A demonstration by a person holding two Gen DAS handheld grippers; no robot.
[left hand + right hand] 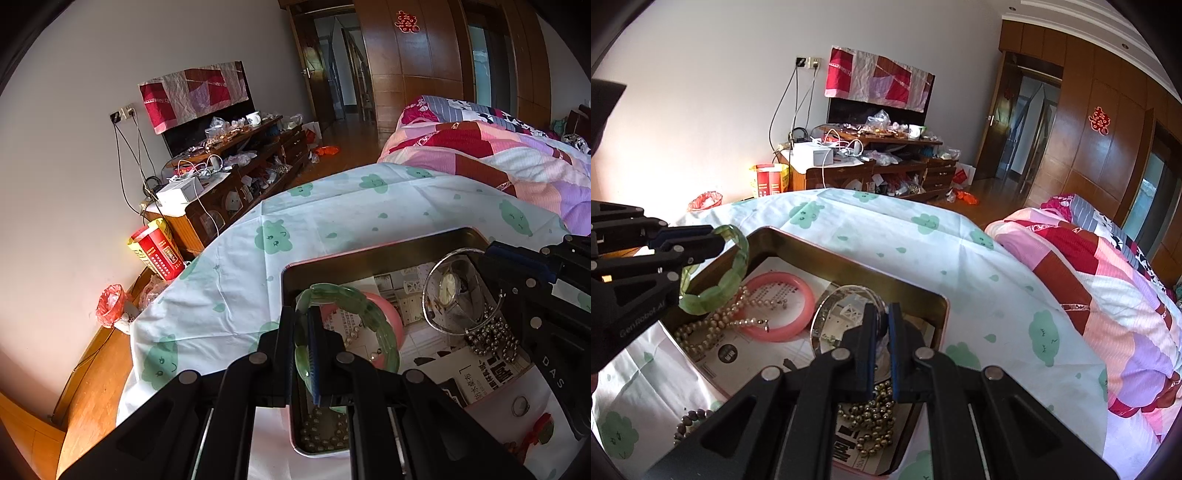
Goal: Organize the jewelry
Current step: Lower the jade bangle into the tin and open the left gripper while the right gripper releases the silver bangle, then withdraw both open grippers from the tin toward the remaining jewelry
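Observation:
My left gripper [303, 325] is shut on a green jade bracelet [365, 306] and holds it over the left end of the metal tin tray [369, 254]; it also shows in the right wrist view [718, 291]. My right gripper [882, 325] is shut on a thin silver bangle [846, 291] at the tray's right end, seen in the left wrist view [458, 254]. In the tray lie a pink bangle [783, 332], a pearl necklace [713, 328], a wristwatch [448, 290] and a dark metal bead chain [871, 410].
The tray stands on a white cloth with green prints [905, 236]. A ring [520, 405] and a red charm [539, 428] lie on the cloth beside the tray, and a dark bead bracelet [690, 421] by its near corner. A quilt-covered bed [1108, 280] is right.

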